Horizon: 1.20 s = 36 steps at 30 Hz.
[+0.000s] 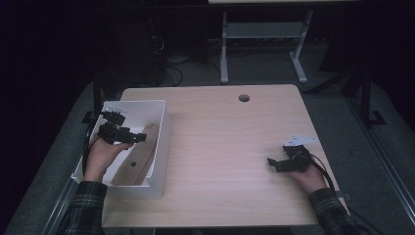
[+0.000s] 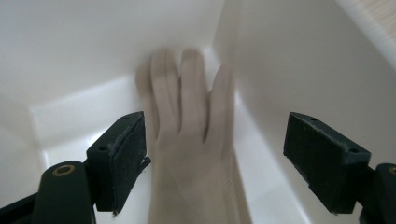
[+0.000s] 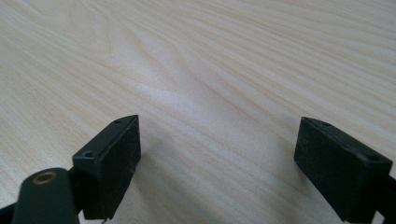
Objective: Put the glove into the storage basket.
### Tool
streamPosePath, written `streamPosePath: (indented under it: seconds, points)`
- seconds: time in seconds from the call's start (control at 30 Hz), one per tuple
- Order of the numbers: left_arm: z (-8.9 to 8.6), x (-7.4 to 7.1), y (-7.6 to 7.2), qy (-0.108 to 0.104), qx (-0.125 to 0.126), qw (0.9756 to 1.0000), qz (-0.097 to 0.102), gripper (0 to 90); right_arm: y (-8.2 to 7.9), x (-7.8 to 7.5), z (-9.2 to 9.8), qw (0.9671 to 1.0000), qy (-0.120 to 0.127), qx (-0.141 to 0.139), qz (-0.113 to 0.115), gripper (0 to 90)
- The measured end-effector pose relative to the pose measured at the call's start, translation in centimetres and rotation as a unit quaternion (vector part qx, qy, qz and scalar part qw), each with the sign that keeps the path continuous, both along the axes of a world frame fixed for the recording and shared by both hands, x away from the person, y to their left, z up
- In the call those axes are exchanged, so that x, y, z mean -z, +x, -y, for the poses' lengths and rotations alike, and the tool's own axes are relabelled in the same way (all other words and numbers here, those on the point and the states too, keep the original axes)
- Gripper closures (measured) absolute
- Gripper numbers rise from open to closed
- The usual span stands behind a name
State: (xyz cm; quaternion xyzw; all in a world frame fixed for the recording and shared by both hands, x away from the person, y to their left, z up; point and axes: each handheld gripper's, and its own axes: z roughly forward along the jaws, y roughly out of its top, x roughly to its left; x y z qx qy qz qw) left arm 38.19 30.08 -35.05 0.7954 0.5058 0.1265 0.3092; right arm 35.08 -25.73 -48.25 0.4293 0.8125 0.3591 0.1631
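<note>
Left hand-held gripper [image 1: 131,136] is up over the white bin [image 1: 164,147] at the left edge of the desk [image 1: 230,147], jaws standing wide apart with nothing pressed between them; in the left gripper view the pads [image 2: 122,154] flank a pale wooden hand-shaped piece [image 2: 191,140] without touching it, and the piece looks blurred there; that wooden piece [image 1: 142,159] lies inside the bin, leaning along the bin's right wall, its fingers pointing to the far end, its wrist end toward the near corner; from the high view a small dark hole shows in its flat face. Over on the right, the right hand-held gripper [image 1: 270,162] rests low on the desk near the right edge, pointing left, well apart from the bin; its jaws are spread too, and the right gripper view has bare wood grain between the two black pads [image 3: 114,158]; the person's plaid sleeves [image 1: 88,205] come in at the near edge.
</note>
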Motion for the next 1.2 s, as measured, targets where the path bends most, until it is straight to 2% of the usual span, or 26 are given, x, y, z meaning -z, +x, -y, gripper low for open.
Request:
streamPosePath:
  seconds: [0.13,0.3,0.5,0.57,0.6,0.77,0.93,1.03,1.13,1.2]
  points:
    - [0.7,-1.6,0.0,-0.003,0.015,0.9998,0.013,18.1,0.0,0.0,0.0,1.0,0.0,0.0,0.0,14.2]
    - [1.8,-3.4,-0.2,-0.02,0.028,0.999,0.029,16.2,0.0,0.0,0.0,1.0,0.0,0.0,0.0,14.2]
    - [3.4,-4.6,-0.6,-0.033,0.05,0.9972,0.045,16.1,0.0,0.0,0.0,1.0,0.0,0.0,0.0,14.1]
    - [4.9,-5.1,-0.9,-0.04,0.061,0.996,0.051,16.1,0.0,0.0,0.0,1.0,0.0,0.0,0.0,14.1]
    - [4.9,-5.1,-0.9,-0.04,0.061,0.996,0.051,16.1,0.0,0.0,0.0,1.0,0.0,0.0,0.0,14.1]
    - [7.9,-5.6,-1.1,-0.054,0.086,0.9931,0.059,16.1,0.0,0.0,0.0,1.0,0.0,0.0,0.0,14.1]
    - [10.5,-5.6,-1.4,-0.061,0.105,0.9905,0.065,16.1,0.0,0.0,0.0,1.0,0.0,0.0,-0.001,14.2]
    - [11.5,-5.4,-1.5,-0.063,0.114,0.9894,0.063,16.1,0.0,0.0,0.0,1.0,0.0,0.0,-0.001,14.1]
    - [13.5,-4.5,-1.5,-0.069,0.129,0.9876,0.059,16.2,0.0,0.0,0.0,1.0,0.001,0.0,-0.001,14.2]
    - [14.5,-3.9,-1.6,-0.064,0.135,0.9871,0.058,16.1,0.0,0.0,0.0,1.0,0.0,0.0,-0.001,14.2]
